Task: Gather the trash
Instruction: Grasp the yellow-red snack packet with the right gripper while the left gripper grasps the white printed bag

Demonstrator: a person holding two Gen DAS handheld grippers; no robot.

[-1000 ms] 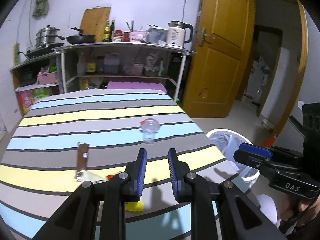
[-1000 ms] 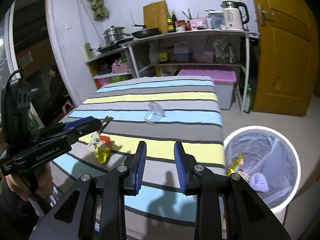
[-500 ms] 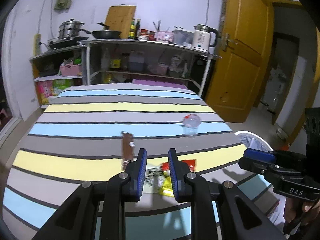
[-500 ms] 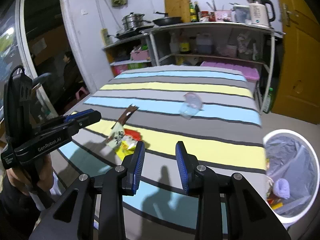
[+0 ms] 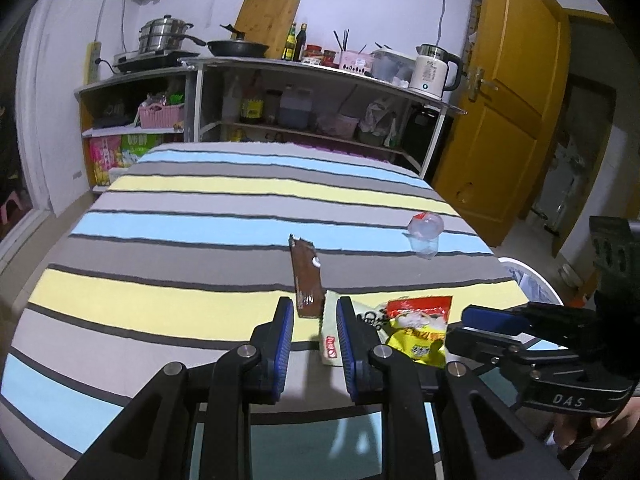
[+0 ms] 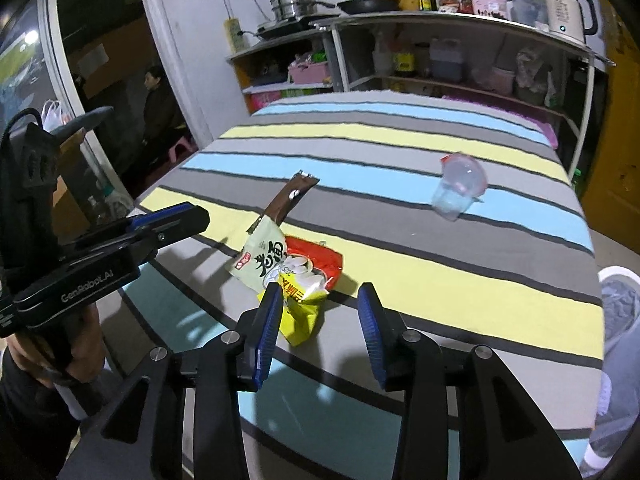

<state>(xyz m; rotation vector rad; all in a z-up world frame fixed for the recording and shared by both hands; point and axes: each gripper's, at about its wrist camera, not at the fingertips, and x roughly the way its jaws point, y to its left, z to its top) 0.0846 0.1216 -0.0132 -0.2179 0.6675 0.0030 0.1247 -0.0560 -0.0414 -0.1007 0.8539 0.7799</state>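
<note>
A striped cloth (image 5: 224, 216) in grey, blue and yellow bands was seen covering the table. Behind it, at 12 o'clock, a metal shelf unit (image 5: 304, 68) was loaded with a steamer pot (image 5: 162, 38), a black pan (image 5: 238, 46), a cutting board (image 5: 266, 14), sauce bottles (image 5: 294, 42) and a white kettle (image 5: 434, 68). A yellow wooden door (image 5: 508, 92) was seen at 2 o'clock. A person (image 6: 156, 100) was visible through the doorway at 10 o'clock in the right wrist view.

A white bin (image 6: 618, 280) with a grey liner was seen at the table's 3 o'clock edge; its contents could not be told.

Trash was scattered on the cloth: a brown wrapper (image 5: 306, 280) near centre, a pale green packet (image 6: 264, 258) and a red-yellow snack bag (image 6: 310, 280) overlapped at the near edge, and a clear plastic cup (image 6: 456, 190) was lying tipped at 2 o'clock, well apart from the rest.

The left gripper (image 5: 314, 322) was held narrowly open, nothing pressed between its pads, the green packet's edge seen just beyond. The right gripper (image 6: 320, 310) had just been opening and stood wide, nothing gripped, with the snack bag lying by its left pad.
</note>
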